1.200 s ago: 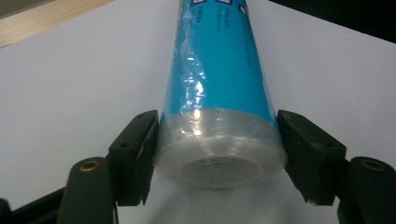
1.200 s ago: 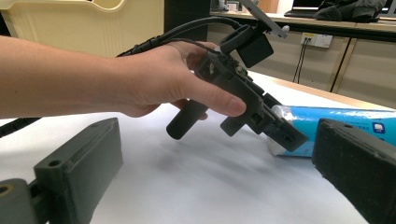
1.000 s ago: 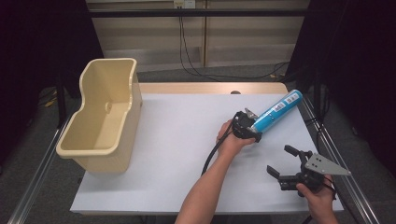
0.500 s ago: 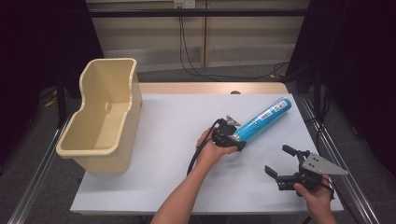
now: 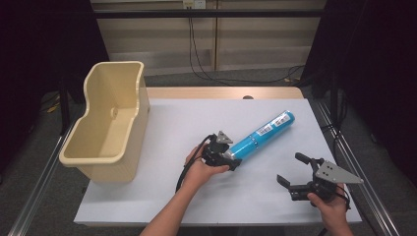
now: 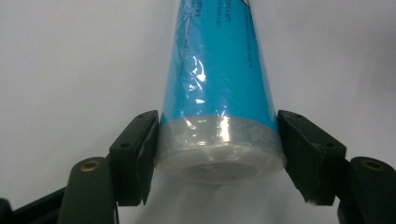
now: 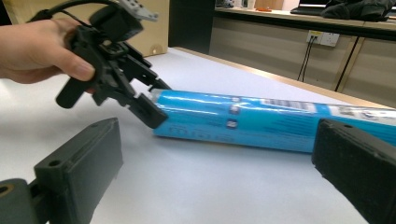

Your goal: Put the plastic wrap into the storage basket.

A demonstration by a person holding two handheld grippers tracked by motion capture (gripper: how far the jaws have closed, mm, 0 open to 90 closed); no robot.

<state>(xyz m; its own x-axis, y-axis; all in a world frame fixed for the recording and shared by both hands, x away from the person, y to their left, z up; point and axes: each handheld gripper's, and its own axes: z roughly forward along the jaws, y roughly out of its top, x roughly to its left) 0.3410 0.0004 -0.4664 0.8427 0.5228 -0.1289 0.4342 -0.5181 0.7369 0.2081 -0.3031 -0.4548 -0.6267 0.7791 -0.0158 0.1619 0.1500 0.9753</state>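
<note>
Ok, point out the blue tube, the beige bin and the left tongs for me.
blue tube [image 5: 265, 133]: high view, middle of its body.
beige bin [image 5: 86, 156]: high view, near rim.
left tongs [image 6: 219, 154]: left gripper view, midway between the pads, which clamp the tube's clear-wrapped end.

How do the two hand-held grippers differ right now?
The left hand-held gripper is shut on the near end of the blue tube, its jaws pressed on either side of the clear-wrapped cap; the right hand-held gripper holds nothing and its jaws stand wide apart. The left one sits near the middle of the white table; the right one is near the front right corner. Both are black and each is held in one hand.
</note>
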